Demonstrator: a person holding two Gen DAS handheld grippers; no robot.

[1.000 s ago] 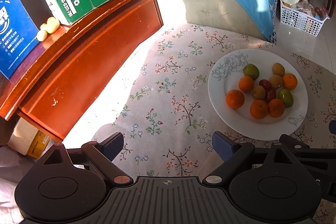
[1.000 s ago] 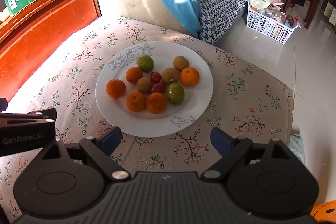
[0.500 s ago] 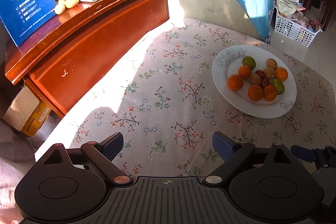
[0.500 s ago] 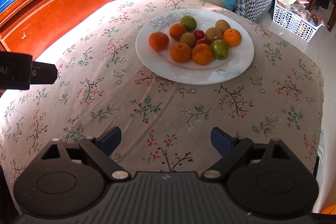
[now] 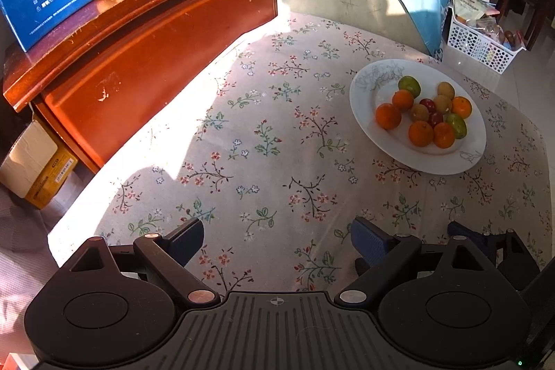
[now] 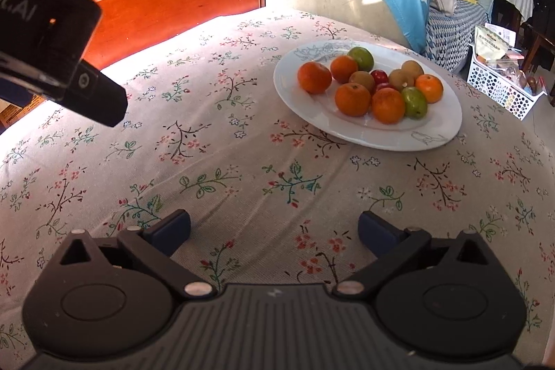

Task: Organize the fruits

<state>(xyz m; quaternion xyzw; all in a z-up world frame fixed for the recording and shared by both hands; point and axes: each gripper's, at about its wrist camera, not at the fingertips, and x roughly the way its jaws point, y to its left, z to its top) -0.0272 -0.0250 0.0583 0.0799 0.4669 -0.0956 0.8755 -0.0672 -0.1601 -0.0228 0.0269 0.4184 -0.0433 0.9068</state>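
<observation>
Our left claw (image 5: 277, 240) and right claw (image 6: 274, 227) are both spread wide and hold nothing, low in each frame, away from the plate (image 6: 440, 130). All the fruits sit together in the plate's middle, at the right of the frame on the flowered desk (image 6: 222, 162), so none roll off. We count five oranges (image 6: 352, 99), two green ones (image 6: 414, 102), three brown ones (image 6: 401, 79) and two red ones (image 6: 380, 76).
</observation>
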